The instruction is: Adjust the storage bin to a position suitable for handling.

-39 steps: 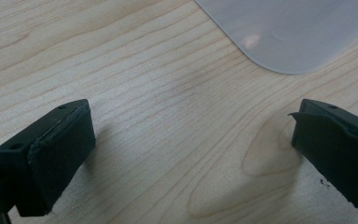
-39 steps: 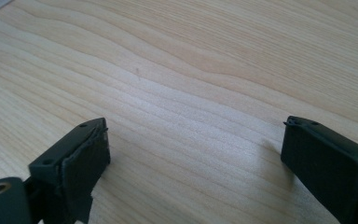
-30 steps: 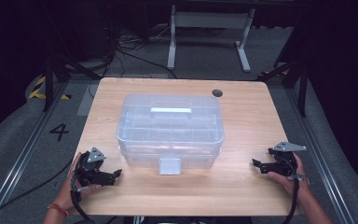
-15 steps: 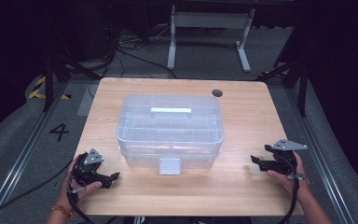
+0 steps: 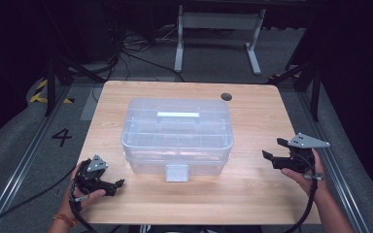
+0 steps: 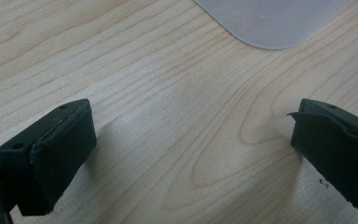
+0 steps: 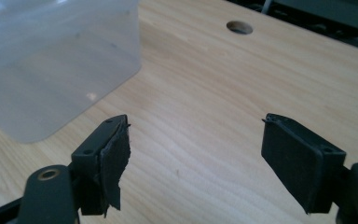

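The clear plastic storage box [image 5: 177, 133] sits at centre frame on the surface [image 5: 252, 194]. Both the left claw [image 5: 118, 183] and the right claw [image 5: 270, 148] are released, empty. The box likely handles light, rigid and slippery; grasp at the lid handle [image 5: 178, 114] or front latch [image 5: 177, 172].

From the high view I can't make out what sits inside the clear plastic lidded storage box [image 5: 177, 133]; its walls are too cloudy. In the left gripper view just one rounded corner of that box [image 6: 270, 21] pokes in, the rest cut off by the top edge. In the right gripper view the box [image 7: 51, 60] runs off the left and top edges. My forearms leave the high view's bottom edge, and the light wooden table [image 5: 252, 194] hides its own legs.
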The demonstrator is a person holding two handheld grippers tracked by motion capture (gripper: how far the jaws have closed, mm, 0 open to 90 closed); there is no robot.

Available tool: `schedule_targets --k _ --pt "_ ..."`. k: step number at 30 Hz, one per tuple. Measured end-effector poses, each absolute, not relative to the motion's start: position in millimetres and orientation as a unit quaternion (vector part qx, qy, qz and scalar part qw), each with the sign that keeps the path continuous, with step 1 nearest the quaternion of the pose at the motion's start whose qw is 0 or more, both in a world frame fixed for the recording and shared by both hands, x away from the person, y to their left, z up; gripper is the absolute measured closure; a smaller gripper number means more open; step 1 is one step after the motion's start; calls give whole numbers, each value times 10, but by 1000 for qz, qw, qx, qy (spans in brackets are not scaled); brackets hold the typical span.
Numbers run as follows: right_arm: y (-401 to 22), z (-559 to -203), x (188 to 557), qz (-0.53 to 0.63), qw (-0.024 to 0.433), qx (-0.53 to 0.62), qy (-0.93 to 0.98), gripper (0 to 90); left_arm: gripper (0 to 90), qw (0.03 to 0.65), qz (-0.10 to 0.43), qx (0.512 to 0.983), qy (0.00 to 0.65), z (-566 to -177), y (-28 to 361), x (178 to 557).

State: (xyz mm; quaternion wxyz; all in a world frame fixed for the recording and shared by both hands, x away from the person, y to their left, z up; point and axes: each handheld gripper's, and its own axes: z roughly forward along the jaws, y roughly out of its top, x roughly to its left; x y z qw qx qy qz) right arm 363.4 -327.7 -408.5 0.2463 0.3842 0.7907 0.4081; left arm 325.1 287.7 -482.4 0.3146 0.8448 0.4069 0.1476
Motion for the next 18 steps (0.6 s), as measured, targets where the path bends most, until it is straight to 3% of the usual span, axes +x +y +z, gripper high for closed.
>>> schedule_targets --k 18 --pt "-3021 -3539 3752 441 259 345 787 248 5 316 156 840 412 -4829 2877 3224"
